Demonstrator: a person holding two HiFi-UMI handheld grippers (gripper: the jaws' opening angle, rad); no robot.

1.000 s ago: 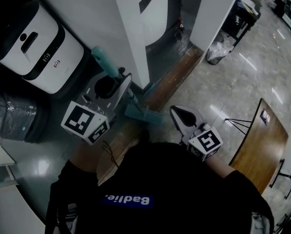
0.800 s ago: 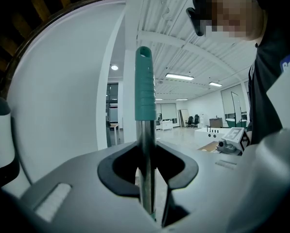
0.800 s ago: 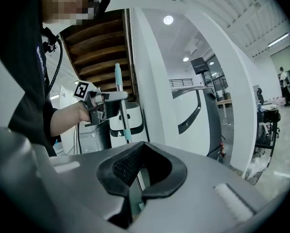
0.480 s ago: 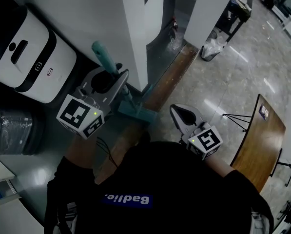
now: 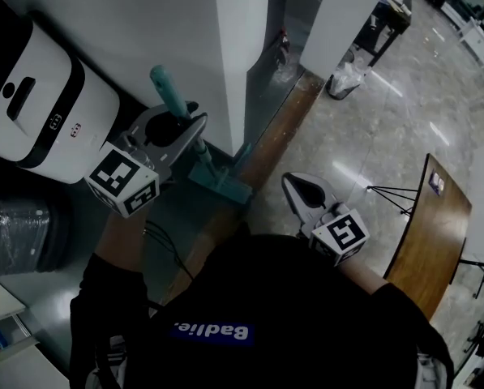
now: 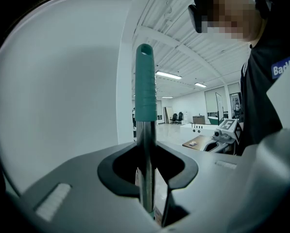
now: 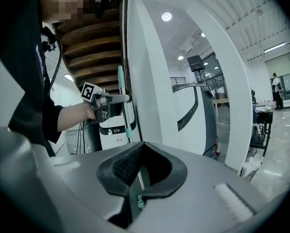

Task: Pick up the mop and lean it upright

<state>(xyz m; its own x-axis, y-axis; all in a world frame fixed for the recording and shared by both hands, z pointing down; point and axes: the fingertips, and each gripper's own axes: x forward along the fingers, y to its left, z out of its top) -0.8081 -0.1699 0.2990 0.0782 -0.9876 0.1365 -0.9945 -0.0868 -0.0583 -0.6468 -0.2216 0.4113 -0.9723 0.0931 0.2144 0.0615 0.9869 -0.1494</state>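
Beside the white pillar [image 5: 222, 55]: one mop [image 5: 169, 94], long axis near upright, head on the floor at the pillar's foot. My left gripper [image 5: 189, 126] pinches its shaft below the teal grip, pillar just beyond. Right gripper [image 5: 294, 186]: pressed together, empty, well apart.

One mop [image 5: 167, 89]; two hand-held grippers, left [image 5: 185, 118], right [image 5: 294, 185]; one white machine [image 5: 43, 112]; one wooden table [image 5: 432, 233]
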